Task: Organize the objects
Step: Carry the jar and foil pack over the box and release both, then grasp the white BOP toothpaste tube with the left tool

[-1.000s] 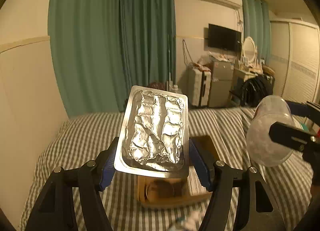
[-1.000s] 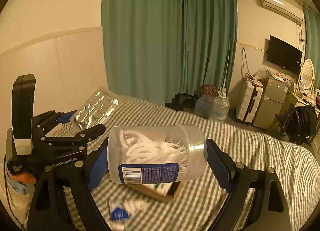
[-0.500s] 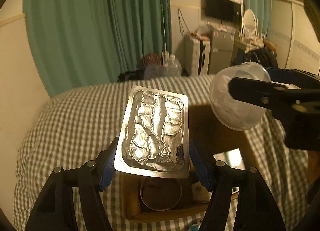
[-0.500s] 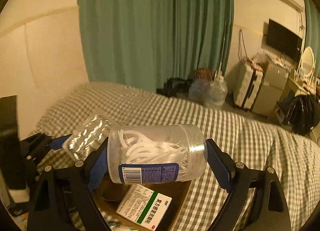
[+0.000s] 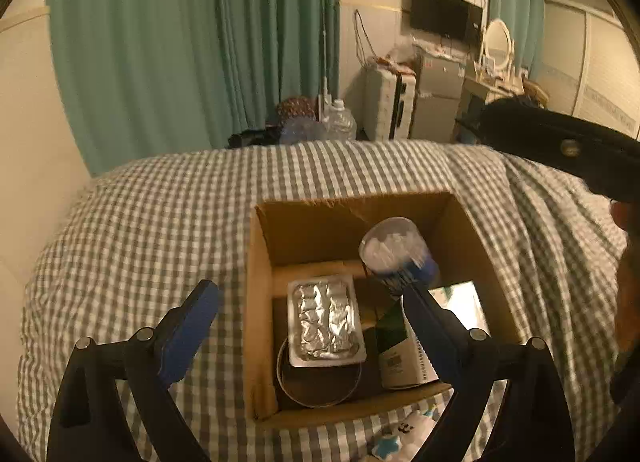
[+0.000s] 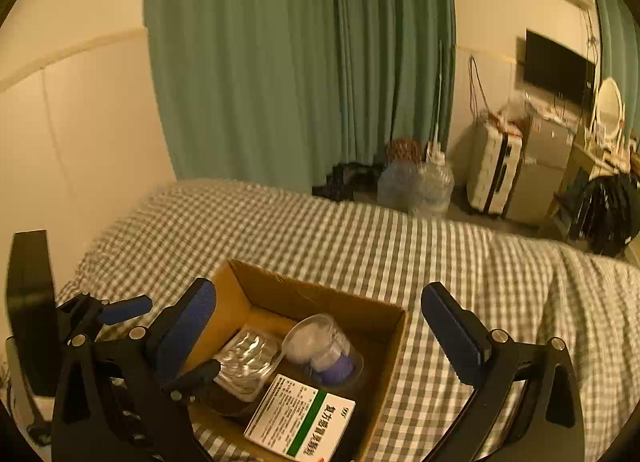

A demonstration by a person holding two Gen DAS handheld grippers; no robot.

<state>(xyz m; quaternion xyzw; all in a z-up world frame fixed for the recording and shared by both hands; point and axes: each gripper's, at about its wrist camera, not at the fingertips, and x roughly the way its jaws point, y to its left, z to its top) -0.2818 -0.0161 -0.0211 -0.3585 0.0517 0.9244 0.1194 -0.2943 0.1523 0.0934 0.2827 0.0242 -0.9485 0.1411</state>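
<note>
An open cardboard box [image 5: 260, 302] [image 6: 394, 326] sits on the checked bed. Inside it lie a silver foil blister pack [image 5: 326, 326] [image 6: 250, 358], resting across a round dark tin [image 5: 320, 386], a clear jar of white floss picks [image 5: 394, 254] [image 6: 322, 346] tipped on its side, and a white-and-green medicine carton [image 5: 404, 358] [image 6: 300, 422]. My left gripper [image 5: 310, 314] hangs open above the box with nothing between its fingers. My right gripper [image 6: 320, 318] is also open and empty over the box. Part of the right gripper shows as a black bar at the right of the left wrist view.
The grey-and-white checked bedcover [image 5: 152, 229] spreads all round the box. A small white-and-blue packet [image 5: 404, 434] lies by the box's near edge. Green curtains [image 6: 300, 61], water jugs [image 6: 416, 185], a suitcase [image 6: 494, 173] and a TV [image 6: 558, 65] stand beyond the bed.
Both grippers have opened and let go: the foil blister pack and the floss-pick jar now lie in the box. Both grippers have tilted down toward the box.
</note>
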